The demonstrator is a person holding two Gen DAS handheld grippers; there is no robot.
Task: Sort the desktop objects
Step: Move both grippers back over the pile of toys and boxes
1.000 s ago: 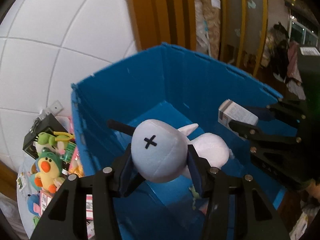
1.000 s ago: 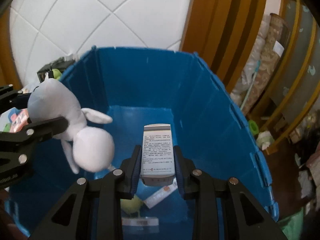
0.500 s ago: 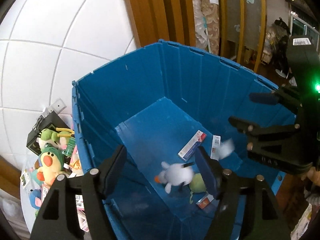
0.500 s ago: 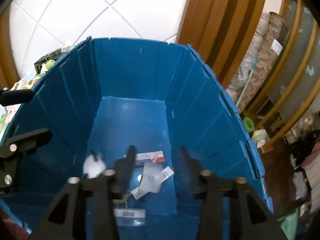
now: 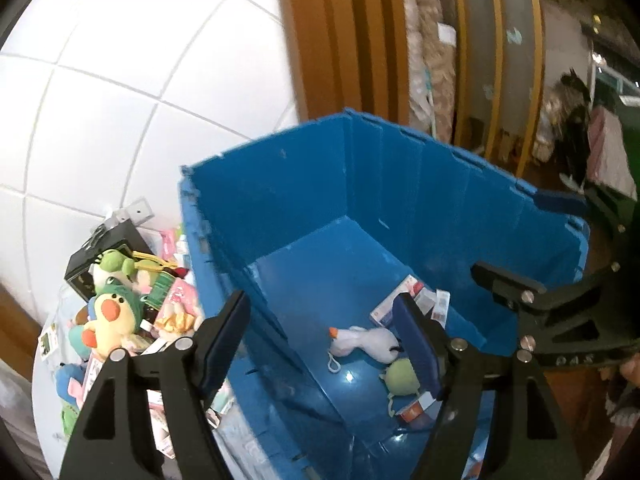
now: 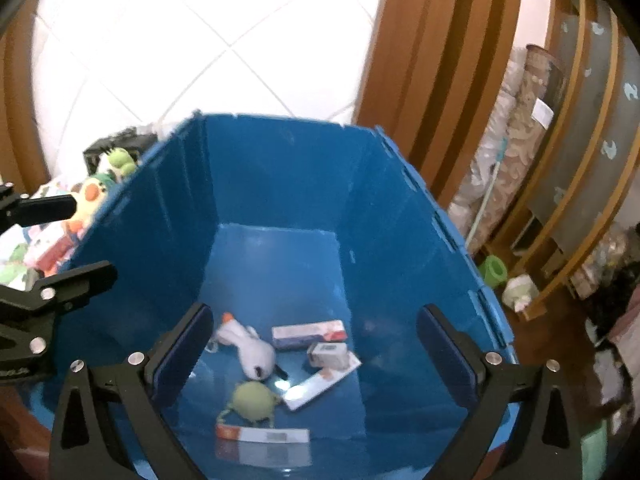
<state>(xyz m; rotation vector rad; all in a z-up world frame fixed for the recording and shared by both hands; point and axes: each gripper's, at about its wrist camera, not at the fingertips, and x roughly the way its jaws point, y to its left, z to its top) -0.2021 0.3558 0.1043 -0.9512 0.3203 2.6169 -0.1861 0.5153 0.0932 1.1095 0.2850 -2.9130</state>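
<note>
Hovering over the blue bin (image 6: 280, 184), both grippers are empty, so the step in hand looks like the end of a drop, with the reach for the next items to come.

The bin is the biggest thing here: deep, steep walls, its rim (image 5: 460, 148) level with or just under the fingers. Its floor holds only a few things near the close end, with the far half bare, so there is plenty of room left inside.

The pile (image 5: 120, 304) of toys and packets lies just beside the bin's left wall, against the tiled wall (image 5: 100, 100). That is where the unsorted things remain, a yellow duck (image 5: 106, 322) and a green frog (image 5: 114, 262) on top. Going there means lifting clear of the left rim first; the pile is crowded, so a top toy seems the easiest pick.

The left gripper (image 5: 322, 344) stands wide open, nothing between its pads, straddling the left wall. The right gripper (image 6: 312, 354) is also spread wide and empty, centred over the bin.

On the floor lie a white goose (image 6: 250, 346), a green plush (image 6: 252, 398) just in front of it, and several flat boxes (image 6: 308, 330) close beside them, some touching.
</note>
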